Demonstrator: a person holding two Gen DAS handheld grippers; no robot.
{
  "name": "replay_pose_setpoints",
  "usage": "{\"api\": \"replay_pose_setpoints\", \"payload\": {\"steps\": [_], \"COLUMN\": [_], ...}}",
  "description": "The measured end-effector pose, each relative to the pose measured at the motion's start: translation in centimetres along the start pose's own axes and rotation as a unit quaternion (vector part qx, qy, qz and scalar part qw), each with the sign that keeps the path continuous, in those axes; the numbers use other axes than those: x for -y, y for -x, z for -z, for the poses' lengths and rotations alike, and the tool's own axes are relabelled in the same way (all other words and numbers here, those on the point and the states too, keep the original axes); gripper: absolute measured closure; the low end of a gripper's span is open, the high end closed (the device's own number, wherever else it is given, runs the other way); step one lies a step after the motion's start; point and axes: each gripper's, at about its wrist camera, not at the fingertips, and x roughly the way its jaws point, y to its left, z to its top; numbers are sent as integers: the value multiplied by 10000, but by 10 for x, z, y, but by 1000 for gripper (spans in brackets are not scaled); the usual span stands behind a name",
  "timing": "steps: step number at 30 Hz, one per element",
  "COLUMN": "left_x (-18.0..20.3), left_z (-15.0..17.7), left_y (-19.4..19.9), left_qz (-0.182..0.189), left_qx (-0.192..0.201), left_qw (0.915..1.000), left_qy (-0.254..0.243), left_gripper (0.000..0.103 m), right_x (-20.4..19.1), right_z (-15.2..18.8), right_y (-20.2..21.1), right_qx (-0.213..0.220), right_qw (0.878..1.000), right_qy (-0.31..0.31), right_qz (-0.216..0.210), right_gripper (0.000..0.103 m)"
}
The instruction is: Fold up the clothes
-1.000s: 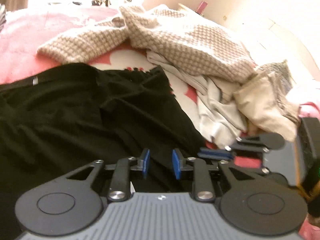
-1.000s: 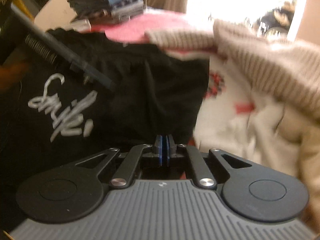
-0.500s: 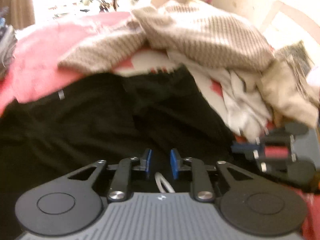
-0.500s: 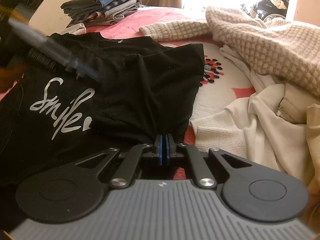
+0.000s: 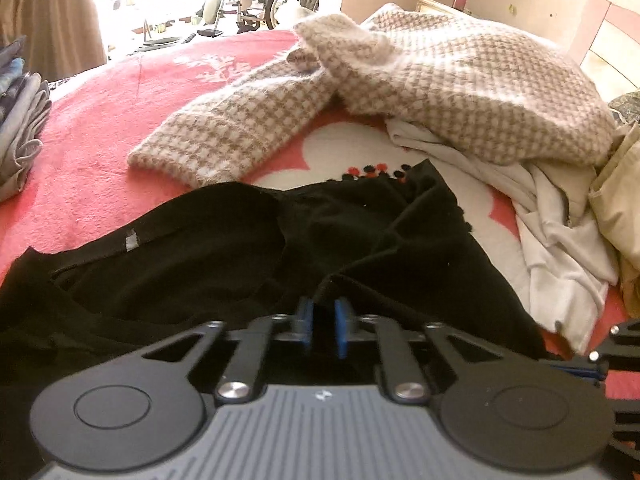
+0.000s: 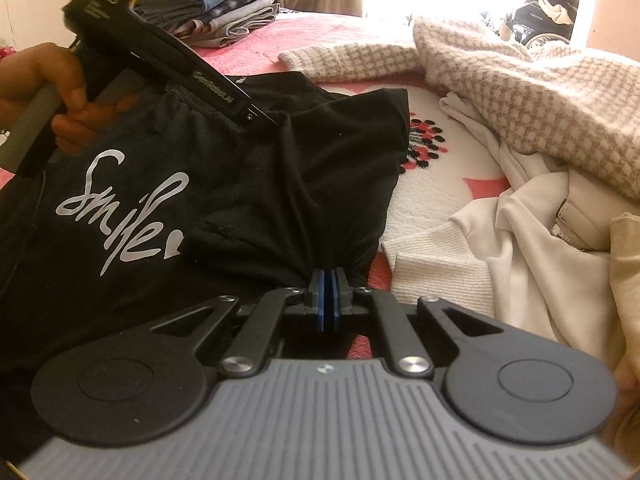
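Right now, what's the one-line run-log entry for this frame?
step: fold black T-shirt | right gripper: shut on shirt fabric | left gripper: jaws partly apart around a fabric fold | unfolded: checked sweater

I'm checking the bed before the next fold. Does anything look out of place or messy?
Yes. The black T-shirt lies bunched and creased rather than flat, pinched by the right gripper. Beside it, the checked sweater and white garment sit in a tangled heap. Nothing looks damaged.

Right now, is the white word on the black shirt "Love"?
No, the black shirt lying on the bed reads "Smile" in white script, with a small heart after it.
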Motion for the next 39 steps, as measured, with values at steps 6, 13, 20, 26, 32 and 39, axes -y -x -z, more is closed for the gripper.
{"api": "replay_pose_setpoints", "payload": {"steps": [6,13,20,26,32,39], "left_x": [-13,-35,-47,-47,-47,-49], "left_z": [-2,1,3,3,3,3], "left_y": [4,5,7,5,7,9], "left_qz": [91,309,642,648,687,709], "left_qx": [-147,-306,-206,-196,-142,-111], "left_qw": [9997,9982,9948,9946,9943,9940], "left_qy": [161,409,759,782,799,831], "left_gripper": [100,100,99,99,99,99], "right_x": [0,0,2,-35,-57,-58], "right_z": [0,1,-21,-45,-47,-48], "right_y": [0,-1,22,19,-11,-12], "right_qx": [10,0,155,258,-257,-354], "right_qw": [10000,10000,9989,9964,9964,9979], "right_qy": [18,-39,-278,157,393,234], "right_qz": [5,-19,-341,-795,-704,-497], "right_gripper": [100,100,98,98,98,87]}}
